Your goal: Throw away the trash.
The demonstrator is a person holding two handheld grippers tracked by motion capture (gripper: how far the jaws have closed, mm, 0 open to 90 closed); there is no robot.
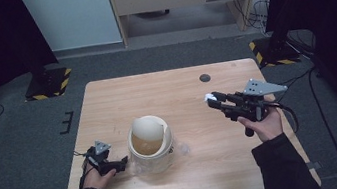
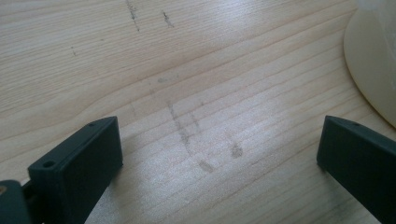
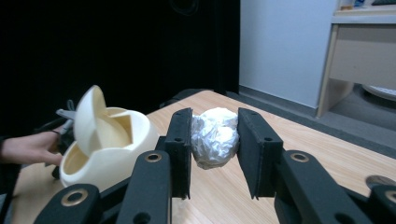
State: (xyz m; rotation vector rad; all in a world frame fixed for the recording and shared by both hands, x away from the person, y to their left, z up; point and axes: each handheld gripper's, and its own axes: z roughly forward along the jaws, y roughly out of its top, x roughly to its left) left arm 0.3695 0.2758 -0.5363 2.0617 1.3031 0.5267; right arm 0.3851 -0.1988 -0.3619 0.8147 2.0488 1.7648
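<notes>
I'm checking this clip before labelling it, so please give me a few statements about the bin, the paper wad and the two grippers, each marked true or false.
1. The right gripper is clamped on a crumpled white paper wad. True.
2. The paper wad already lies inside the cream bin. False: it sits between the right gripper's jaws, off to the bin's right in the high view.
3. The bin's swing lid is tilted, leaving the inside open to view. True.
4. The left gripper holds the bin's rim. False: its jaws stand wide apart over bare table, the bin beside them.
5. The bin lies tipped on its side. False: it stands upright.
</notes>
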